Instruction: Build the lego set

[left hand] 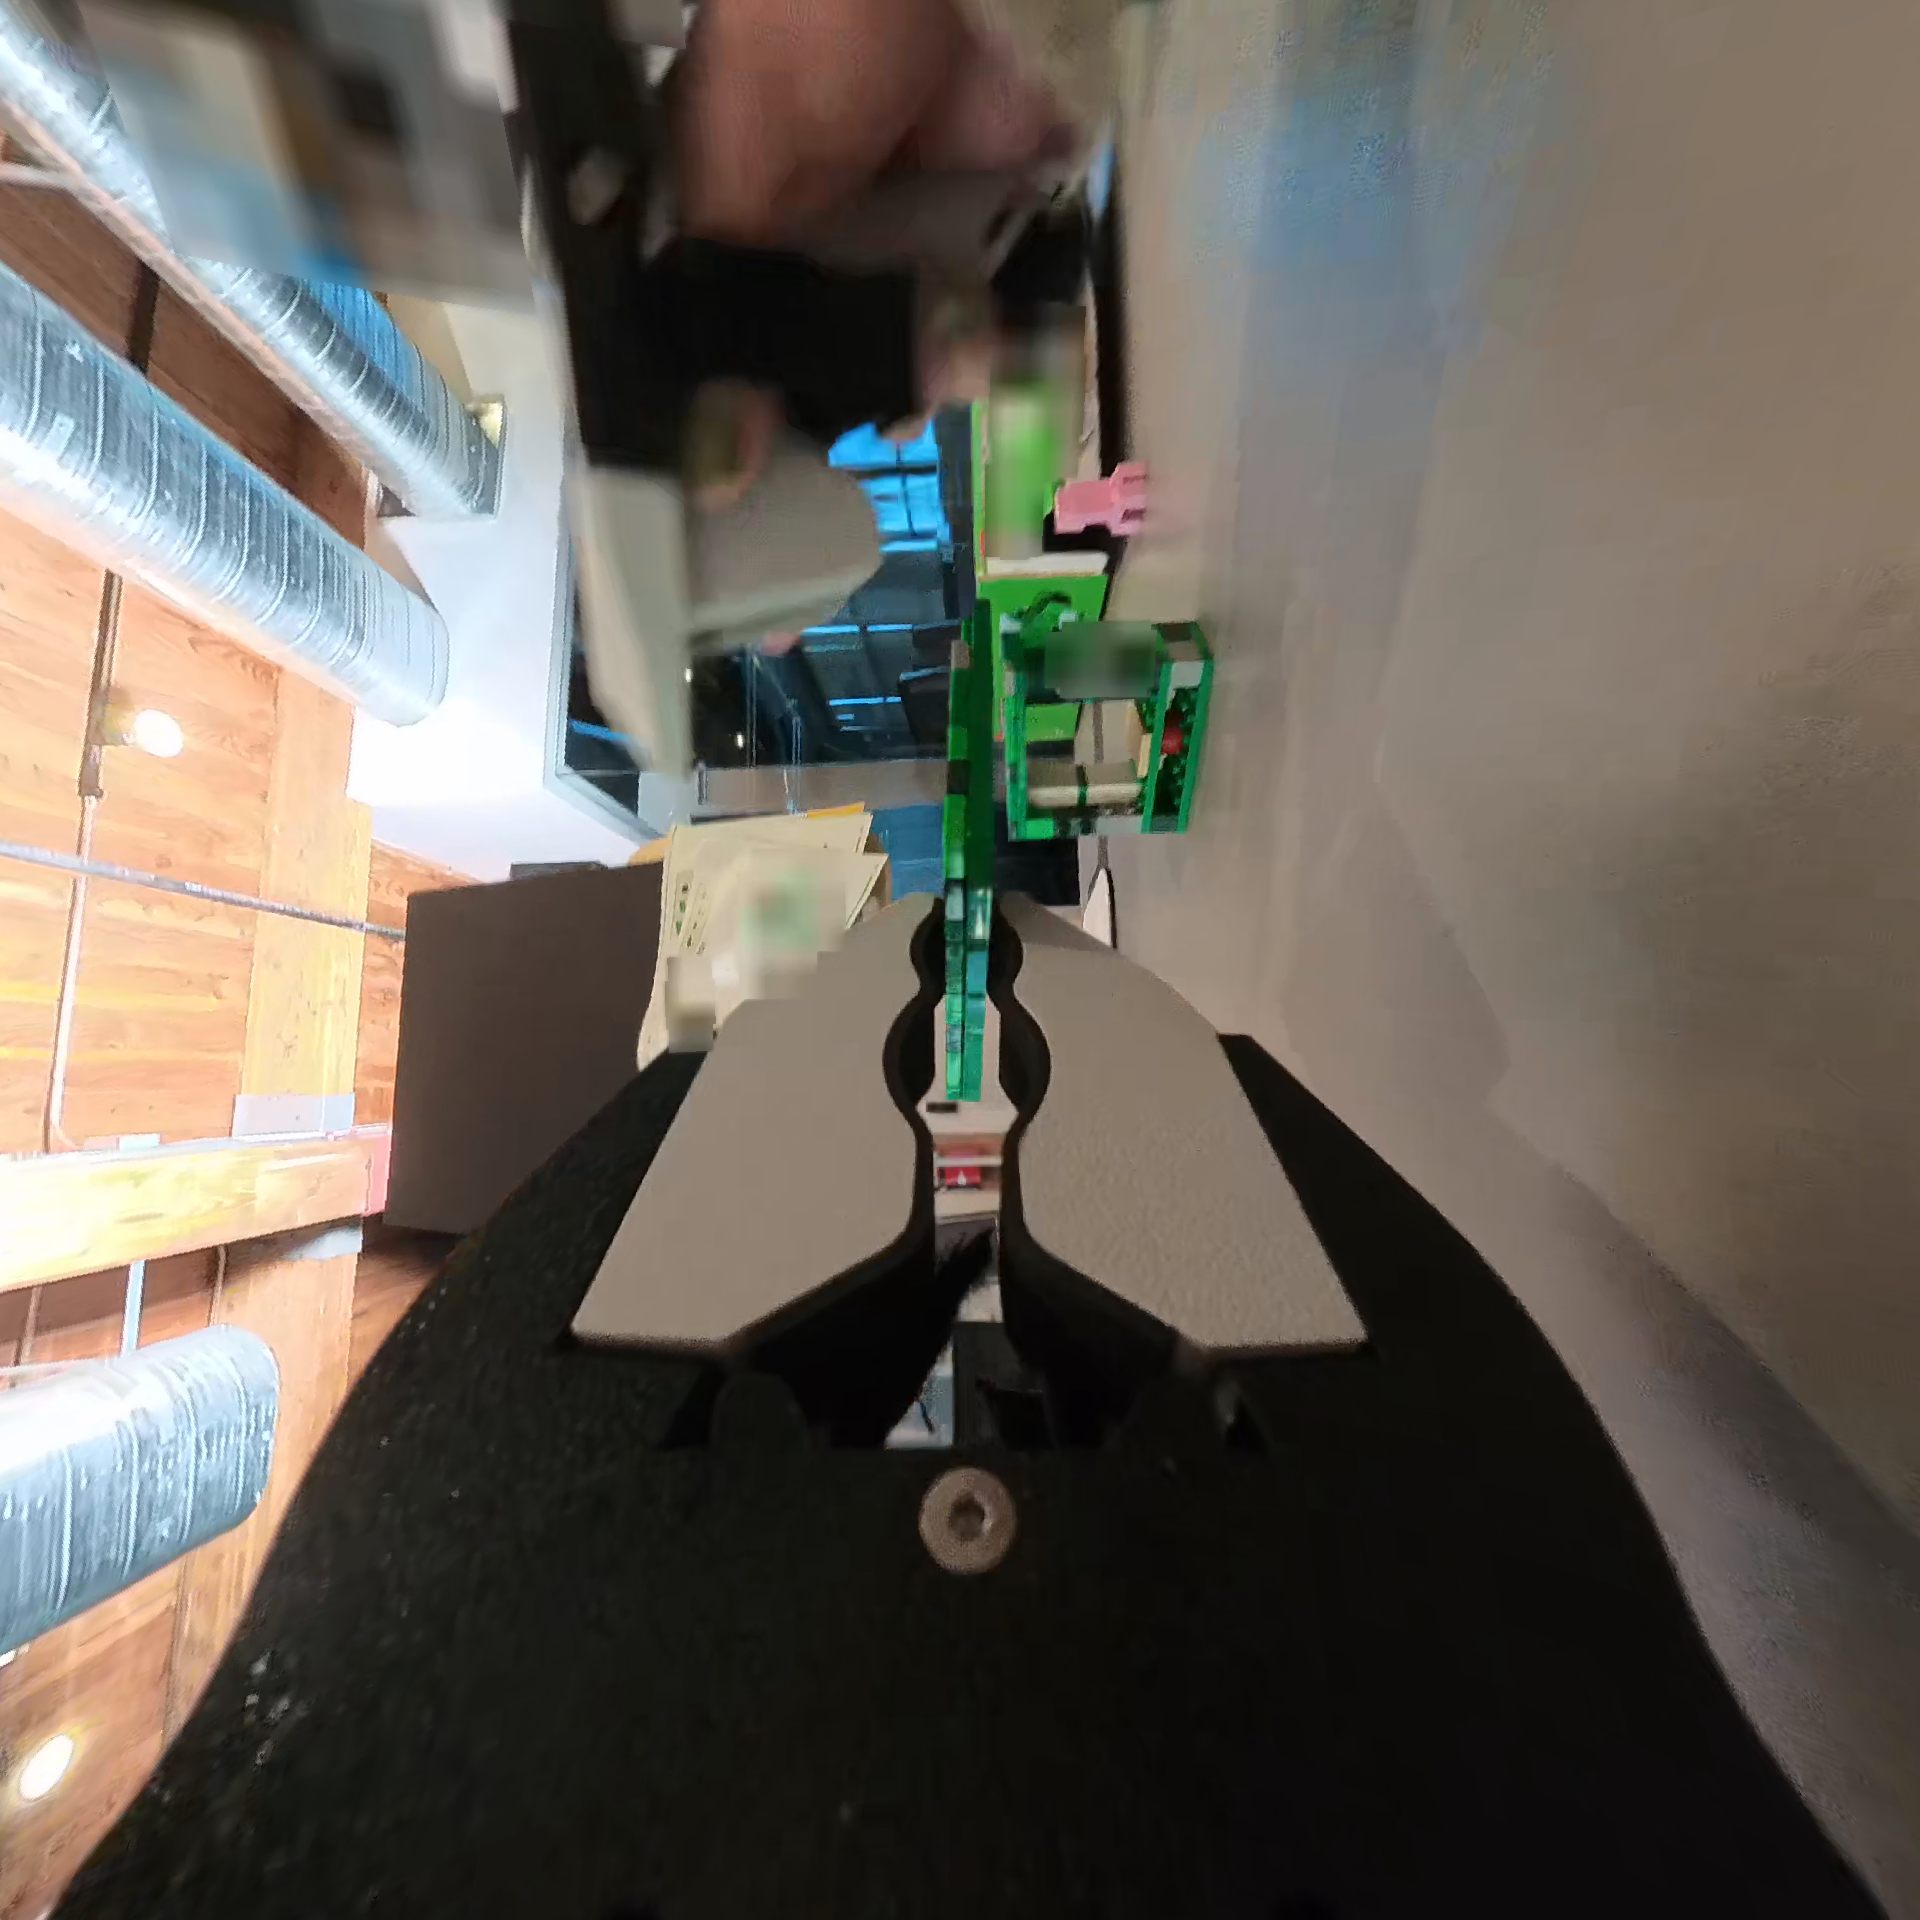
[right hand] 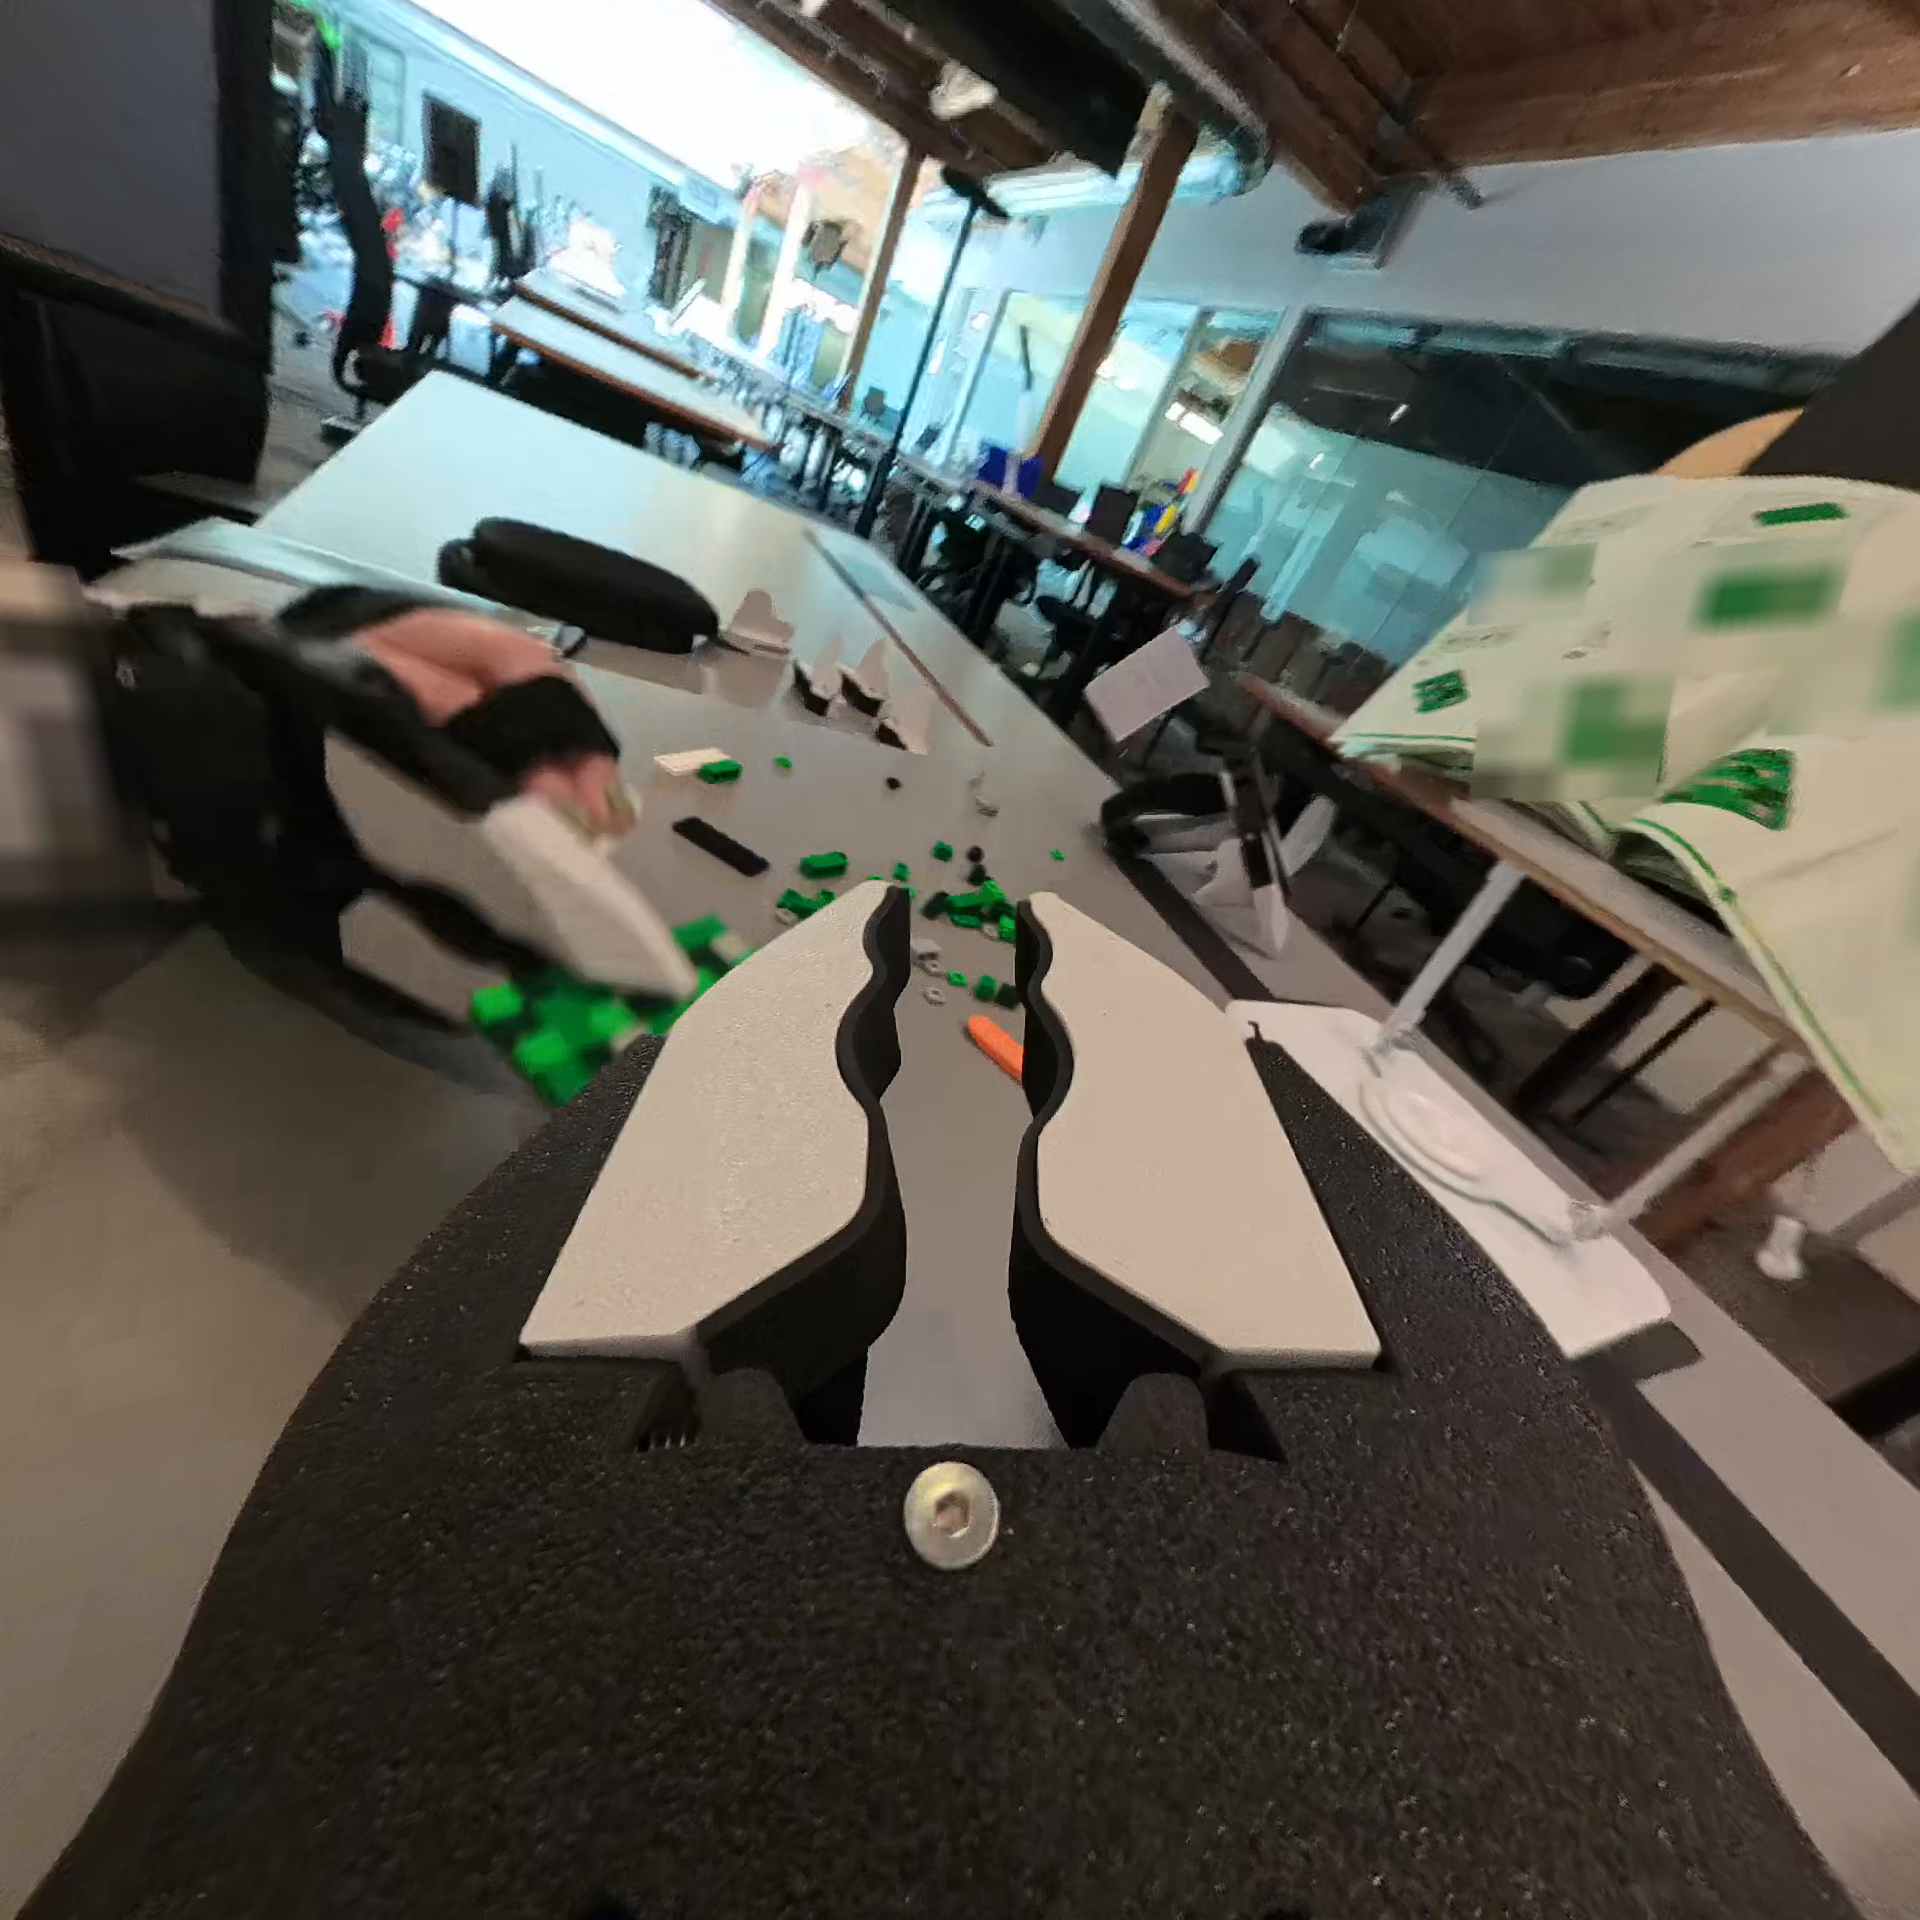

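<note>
The left wrist view is rolled on its side, with the grey table (left hand: pixel 1507 623) at the right. My left gripper (left hand: pixel 971 925) is shut on the edge of a thin green plate (left hand: pixel 966 831) that carries a green, tan and red build (left hand: pixel 1107 727). A pink piece (left hand: pixel 1101 504) lies beyond it. In the right wrist view my right gripper (right hand: pixel 961 904) is open and empty, low over the table. Loose green bricks (right hand: pixel 977 904) and an orange piece (right hand: pixel 995 1042) lie ahead of it. The left gripper (right hand: pixel 582 904) shows at the left, its tips at a green build (right hand: pixel 561 1023).
A black flat piece (right hand: pixel 719 845) and a white piece (right hand: pixel 688 762) lie farther back. A black pouch (right hand: pixel 577 582) sits behind them. An instruction booklet (right hand: pixel 1704 707) hangs at the right. A white stand base (right hand: pixel 1455 1164) sits near the table's right edge.
</note>
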